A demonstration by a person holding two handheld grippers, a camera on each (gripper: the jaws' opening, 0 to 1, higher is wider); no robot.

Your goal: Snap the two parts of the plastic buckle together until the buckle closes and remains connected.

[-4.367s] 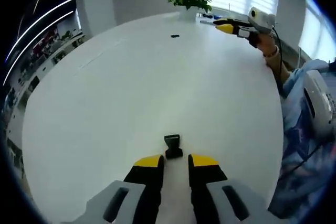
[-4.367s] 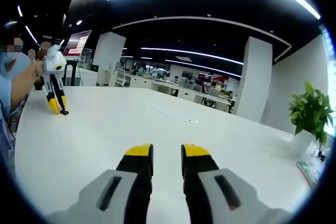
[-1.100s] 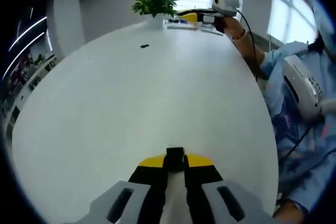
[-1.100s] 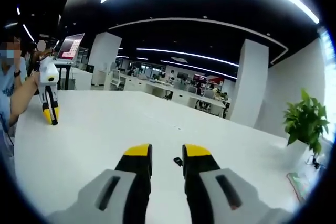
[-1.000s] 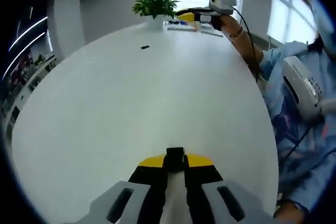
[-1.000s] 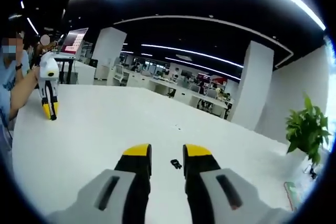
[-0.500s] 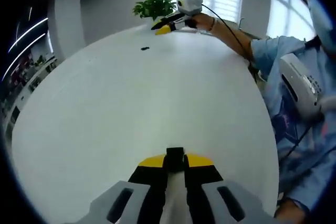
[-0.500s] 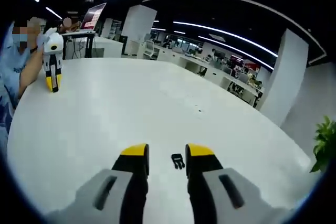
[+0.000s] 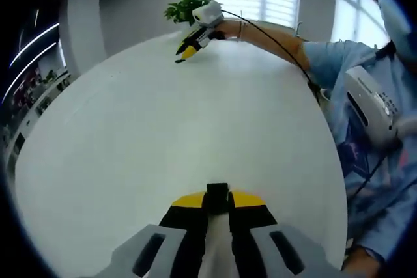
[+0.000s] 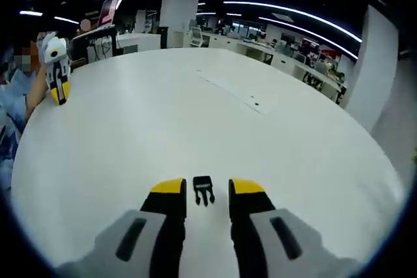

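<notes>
In the left gripper view, left gripper [image 9: 217,198] clamped on a black buckle part [image 9: 217,193] over the white table [image 9: 163,128]; far off, right gripper [image 9: 186,50] beside a potted plant [image 9: 187,6]. In the right gripper view, right gripper [image 10: 204,192] parted around the pronged buckle part [image 10: 203,189] lying on the table [image 10: 195,122]; left gripper [image 10: 57,89] at far left.

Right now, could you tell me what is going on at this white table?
A person is working with a gripper in each hand to join a two-part black buckle. The left gripper is shut on one buckle half near the table's edge. The right gripper, open, sits low over the other buckle half, which lies between its jaws, not yet gripped. The halves are far apart.
</notes>
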